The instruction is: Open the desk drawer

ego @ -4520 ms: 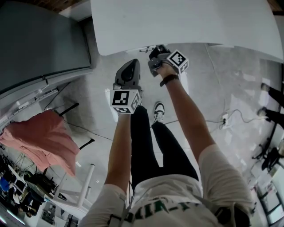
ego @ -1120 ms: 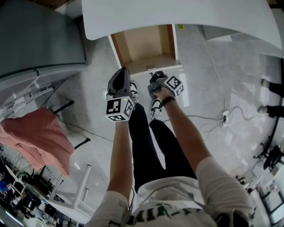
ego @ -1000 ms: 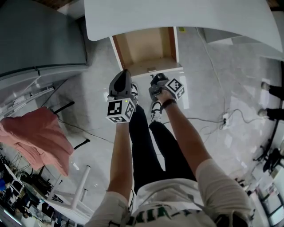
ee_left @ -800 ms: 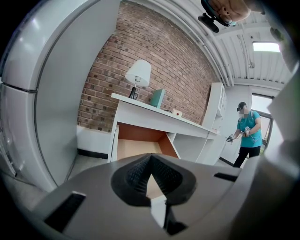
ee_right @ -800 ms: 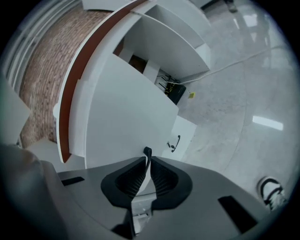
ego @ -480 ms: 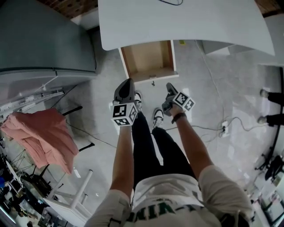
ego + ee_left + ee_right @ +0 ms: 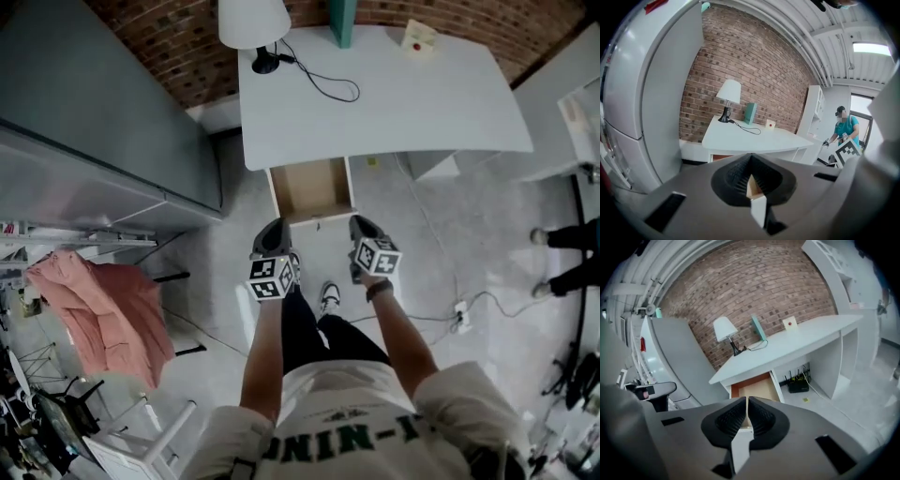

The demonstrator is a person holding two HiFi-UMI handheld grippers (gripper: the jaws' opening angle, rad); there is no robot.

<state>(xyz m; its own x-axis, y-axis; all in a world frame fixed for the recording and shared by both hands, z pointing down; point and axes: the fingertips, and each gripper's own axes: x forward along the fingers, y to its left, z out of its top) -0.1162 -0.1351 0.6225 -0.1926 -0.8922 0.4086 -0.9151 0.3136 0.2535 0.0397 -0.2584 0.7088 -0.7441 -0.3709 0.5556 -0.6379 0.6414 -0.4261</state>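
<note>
the drawer [image 7: 312, 190] stands open, pulled out from under the front edge of the white worktop [image 7: 403, 108]. its pale wooden inside is bare and its white front faces me. in the right gripper view the drawer [image 7: 757, 389] shows just above my jaws, beneath the worktop [image 7: 797, 341].

my left gripper [image 7: 274, 227] and right gripper [image 7: 362, 223] are held side by side in front of the drawer, left one towards its left corner, right one towards its right corner. neither touches it.

the left gripper [image 7: 751, 174] has its jaws together at the tips, with only a thin wedge of a gap lower down and nothing in it. the right gripper [image 7: 746, 416] has its jaws drawn in to a narrow slit, also holding nothing.

at the back of the worktop, by the brick wall [image 7: 187, 47], stand a white lamp [image 7: 253, 21] with a black cable [image 7: 323, 84] looping from it, a teal block [image 7: 342, 21] and a small white box [image 7: 419, 37] with a red dot. a grey cabinet [image 7: 94, 122] stands to the left, and a pink cloth [image 7: 103, 309] lies further left on the floor side. under the worktop a black router [image 7: 799, 385] sits on the floor. in the left gripper view a person [image 7: 843, 131] in a teal shirt stands off to the right.
</note>
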